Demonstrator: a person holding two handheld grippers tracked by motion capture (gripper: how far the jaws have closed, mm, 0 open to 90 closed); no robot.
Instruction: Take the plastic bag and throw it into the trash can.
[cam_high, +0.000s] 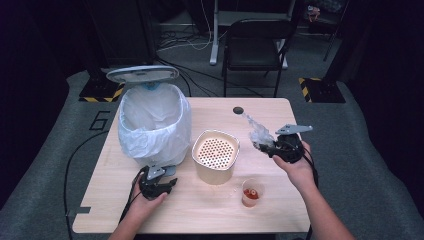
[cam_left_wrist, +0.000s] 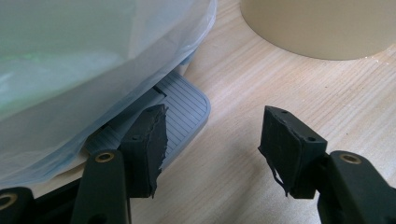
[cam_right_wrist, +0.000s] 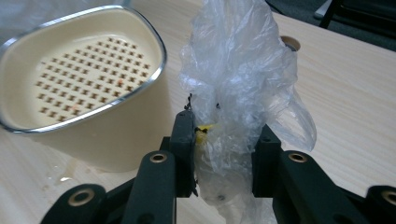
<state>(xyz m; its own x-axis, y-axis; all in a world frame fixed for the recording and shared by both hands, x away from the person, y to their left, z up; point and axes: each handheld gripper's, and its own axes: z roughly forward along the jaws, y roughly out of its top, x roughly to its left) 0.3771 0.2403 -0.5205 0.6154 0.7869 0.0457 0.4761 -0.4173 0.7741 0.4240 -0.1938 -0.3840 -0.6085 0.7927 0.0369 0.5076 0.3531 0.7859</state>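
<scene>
Up close, right gripper (cam_right_wrist: 224, 135) clamps crumpled plastic bag (cam_right_wrist: 243, 70); yellow scrap (cam_right_wrist: 203, 132) inside.

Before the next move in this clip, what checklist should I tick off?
1. Is the bin lid raised: ok.
2. Does the left gripper have one of its fingers on the grey pedal: ok.
3. Is the right gripper shut on the crumpled plastic: ok.
4. Is the crumpled plastic above the lined bin: not ok, it is to the right of the cream strainer.
5. Is there clearance over the cream strainer on the way: cannot tell.
</scene>
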